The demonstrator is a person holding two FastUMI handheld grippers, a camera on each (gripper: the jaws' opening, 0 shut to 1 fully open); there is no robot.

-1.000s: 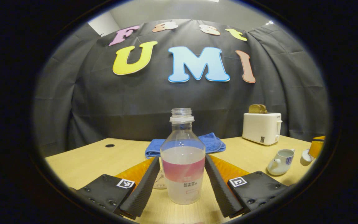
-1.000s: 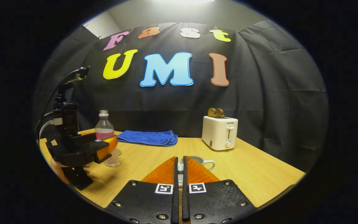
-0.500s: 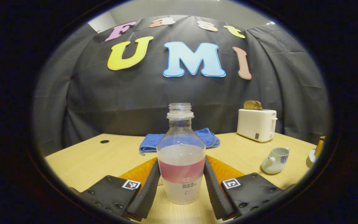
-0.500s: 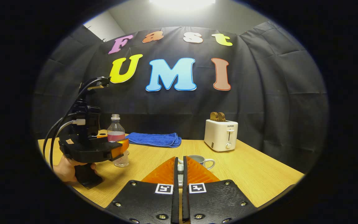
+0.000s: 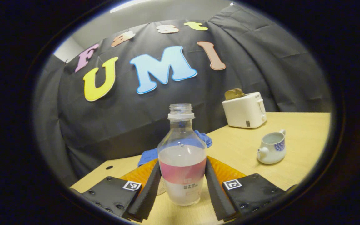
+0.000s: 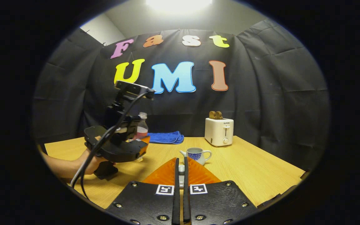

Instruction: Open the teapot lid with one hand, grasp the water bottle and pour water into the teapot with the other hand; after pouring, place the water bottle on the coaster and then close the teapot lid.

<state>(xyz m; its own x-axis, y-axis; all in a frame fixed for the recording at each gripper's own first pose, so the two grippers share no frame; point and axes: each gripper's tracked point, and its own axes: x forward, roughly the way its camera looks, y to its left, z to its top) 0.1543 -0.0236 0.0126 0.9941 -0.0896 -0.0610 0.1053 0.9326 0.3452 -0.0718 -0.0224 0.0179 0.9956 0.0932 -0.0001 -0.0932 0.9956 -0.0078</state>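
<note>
- The water bottle stands uncapped between the jaws of my left gripper, which grasp its labelled waist: clear plastic, a pink band, about half full.
- In the right gripper view that bottle shows past my left gripper, off the tabletop's left side.
- One white teapot with a blue pattern sits open on the tabletop, well apart from the bottle.
- My right gripper has its jaws clenched on something small and pale; I cannot tell what.
- The pale wood tabletop meets black cloth walls.
- One blue towel, one white toaster with two slices.
</note>
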